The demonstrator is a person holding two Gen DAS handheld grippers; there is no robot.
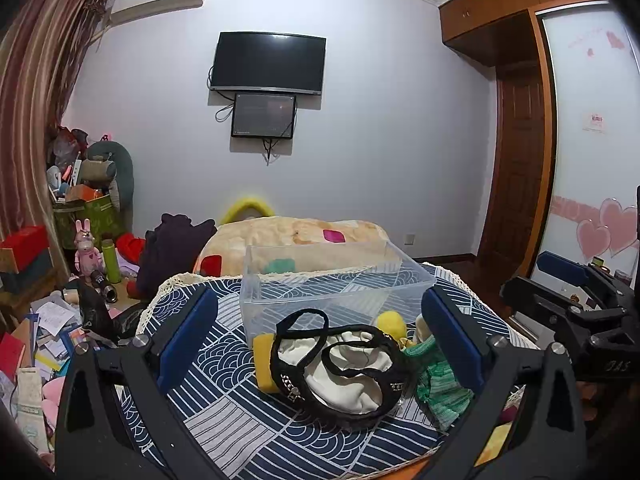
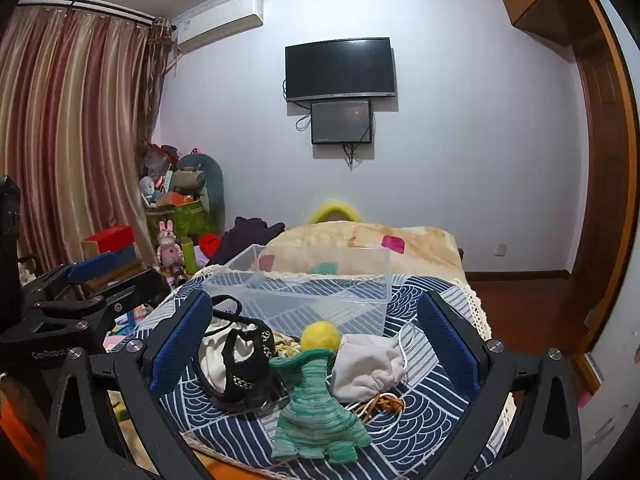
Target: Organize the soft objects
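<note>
A clear plastic bin point(image 1: 332, 280) point(image 2: 304, 284) stands empty on a blue-patterned cloth. In front of it lie soft things: a black-and-white fabric piece point(image 1: 344, 376) point(image 2: 240, 360), a yellow sponge point(image 1: 264, 360), a yellow ball point(image 1: 392, 322) point(image 2: 320, 336), a green knitted toy point(image 1: 436, 384) point(image 2: 316, 408) and a white drawstring pouch point(image 2: 368, 364). My left gripper point(image 1: 320, 348) is open above the black-and-white piece. My right gripper point(image 2: 316, 348) is open around the green toy and pouch. Neither holds anything.
The cloth-covered table point(image 1: 224, 420) has a lace edge. Behind it lies a beige blanket point(image 1: 296, 240). Cluttered floor with papers and toys point(image 1: 52, 340) is at the left. A wooden door point(image 1: 516, 160) is at the right. The other gripper point(image 1: 580, 304) shows at right.
</note>
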